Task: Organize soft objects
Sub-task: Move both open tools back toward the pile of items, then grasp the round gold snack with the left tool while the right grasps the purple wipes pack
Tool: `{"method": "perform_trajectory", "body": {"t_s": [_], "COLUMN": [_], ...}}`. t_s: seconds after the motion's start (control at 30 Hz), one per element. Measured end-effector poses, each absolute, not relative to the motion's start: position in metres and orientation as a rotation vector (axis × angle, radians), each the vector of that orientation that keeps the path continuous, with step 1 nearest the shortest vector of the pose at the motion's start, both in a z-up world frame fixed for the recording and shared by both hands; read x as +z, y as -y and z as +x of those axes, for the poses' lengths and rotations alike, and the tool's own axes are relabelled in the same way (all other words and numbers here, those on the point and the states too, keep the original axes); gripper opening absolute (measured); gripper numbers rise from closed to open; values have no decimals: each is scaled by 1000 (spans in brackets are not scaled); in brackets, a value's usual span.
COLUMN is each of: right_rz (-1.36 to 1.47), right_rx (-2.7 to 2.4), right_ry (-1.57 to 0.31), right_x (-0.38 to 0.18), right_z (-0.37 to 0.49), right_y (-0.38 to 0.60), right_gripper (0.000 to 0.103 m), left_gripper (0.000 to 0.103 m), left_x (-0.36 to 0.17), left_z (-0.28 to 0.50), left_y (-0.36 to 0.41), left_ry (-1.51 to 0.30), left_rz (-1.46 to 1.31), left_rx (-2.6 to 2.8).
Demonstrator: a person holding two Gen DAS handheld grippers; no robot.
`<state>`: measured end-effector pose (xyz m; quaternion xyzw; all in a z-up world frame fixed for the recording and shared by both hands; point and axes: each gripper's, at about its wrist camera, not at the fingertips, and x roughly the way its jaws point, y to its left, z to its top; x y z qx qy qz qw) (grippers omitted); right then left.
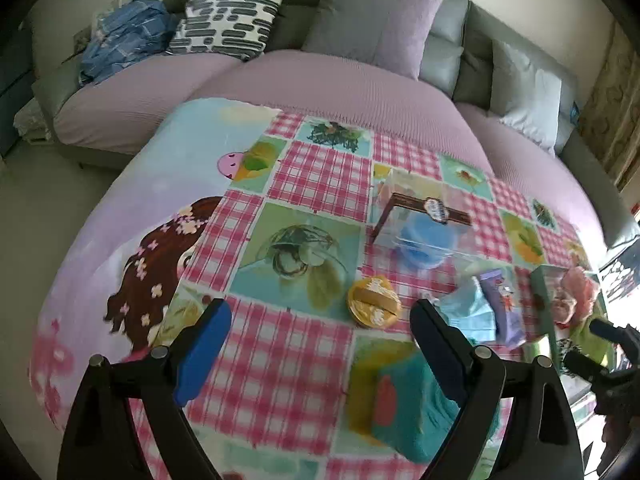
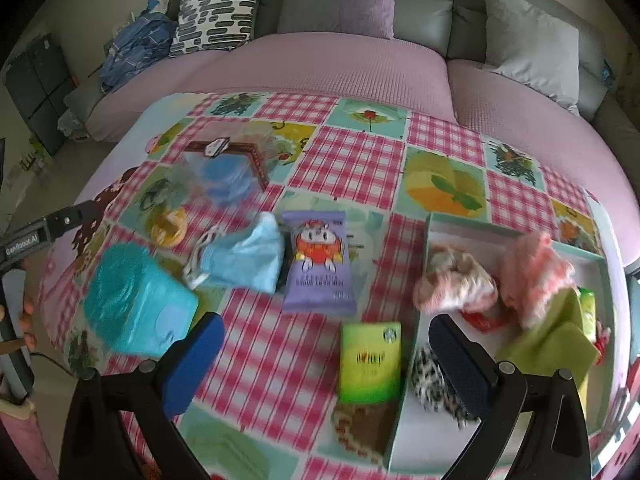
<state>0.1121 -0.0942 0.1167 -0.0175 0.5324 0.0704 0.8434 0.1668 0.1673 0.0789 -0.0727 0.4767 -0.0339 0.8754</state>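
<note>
A shallow box (image 2: 460,222) at the right of the table holds a pink fluffy piece (image 2: 534,270), a pale scrunchie (image 2: 456,280), a leopard-print scrunchie (image 2: 430,380) and a green cloth (image 2: 552,344). A light blue cloth (image 2: 248,258) lies mid-table beside a purple snack packet (image 2: 318,262). A teal tissue pack (image 2: 136,304) lies front left. My right gripper (image 2: 326,364) is open and empty above a green packet (image 2: 370,360). My left gripper (image 1: 320,340) is open and empty over the checked cloth, near the teal pack (image 1: 412,408).
A clear plastic box with a blue round thing inside (image 1: 420,224) stands further back. A round yellow item (image 1: 374,300) lies near it. Behind the table is a sofa with cushions (image 1: 232,16) and blue clothing (image 1: 124,40). The box also shows at the right (image 1: 544,300).
</note>
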Motion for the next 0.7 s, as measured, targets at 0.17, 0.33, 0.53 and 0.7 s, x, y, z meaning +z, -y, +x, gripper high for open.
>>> {"method": "perform_trajectory", "body": {"t_s": [0.17, 0.33, 0.53, 0.7], "right_rz": [-35, -28, -20, -17], "right_rx": [171, 191, 198, 195], "right_ry": [-1142, -1185, -1218, -1234], "right_x": [99, 75, 52, 39], "right_z": [140, 162, 178, 189], "right_y": [92, 89, 88, 88], "right_gripper": [103, 103, 101, 98], "left_gripper": [91, 91, 91, 91], "left_x": [60, 43, 24, 12], "left_z": [196, 218, 236, 244], "left_y": [-157, -135, -117, -110], "left_ry": [-1063, -1123, -1188, -1217], "left_rz": [-136, -84, -24, 4], "left_rx": [-144, -242, -299, -305]}}
